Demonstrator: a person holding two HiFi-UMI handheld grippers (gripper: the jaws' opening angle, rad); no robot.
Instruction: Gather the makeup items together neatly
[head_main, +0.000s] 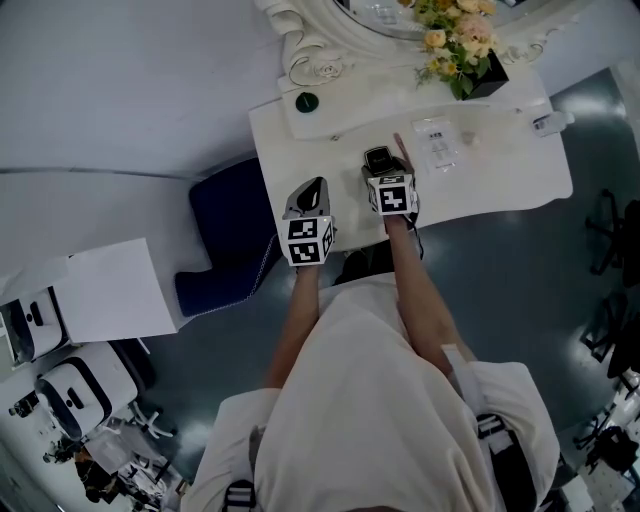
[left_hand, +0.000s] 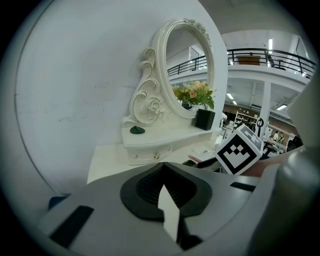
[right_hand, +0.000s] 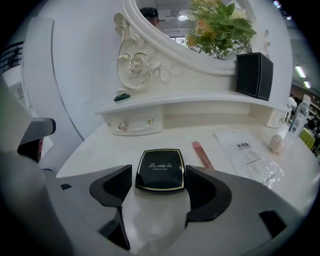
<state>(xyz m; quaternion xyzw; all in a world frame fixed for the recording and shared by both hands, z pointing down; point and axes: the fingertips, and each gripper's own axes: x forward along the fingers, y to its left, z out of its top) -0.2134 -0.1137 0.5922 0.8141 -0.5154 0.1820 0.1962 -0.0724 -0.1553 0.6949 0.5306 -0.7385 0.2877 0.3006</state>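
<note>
Right tool (right_hand: 159, 176) wide open, straddling black compact (right_hand: 160, 167) lying flat on tabletop (right_hand: 100, 150) — not yet clamped. Left tool (left_hand: 165, 192) closed, empty. Advised: close squarely on compact's sides, lift level, set beside pink stick (right_hand: 202, 154) and sachet (right_hand: 250, 155) — no dragging

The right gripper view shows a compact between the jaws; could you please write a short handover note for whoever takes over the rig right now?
Left gripper: jaws together, empty, held near the front edge of the dressing table.
Right gripper: jaws apart, with the black compact lying on the table between their tips, not gripped yet.
To the right of the compact: pink stick, clear packet, small pale round piece, each lying apart.
Done: nothing looks gathered so far.
Left: close on the compact, then bring the items together, probably beside the packet.
</note>
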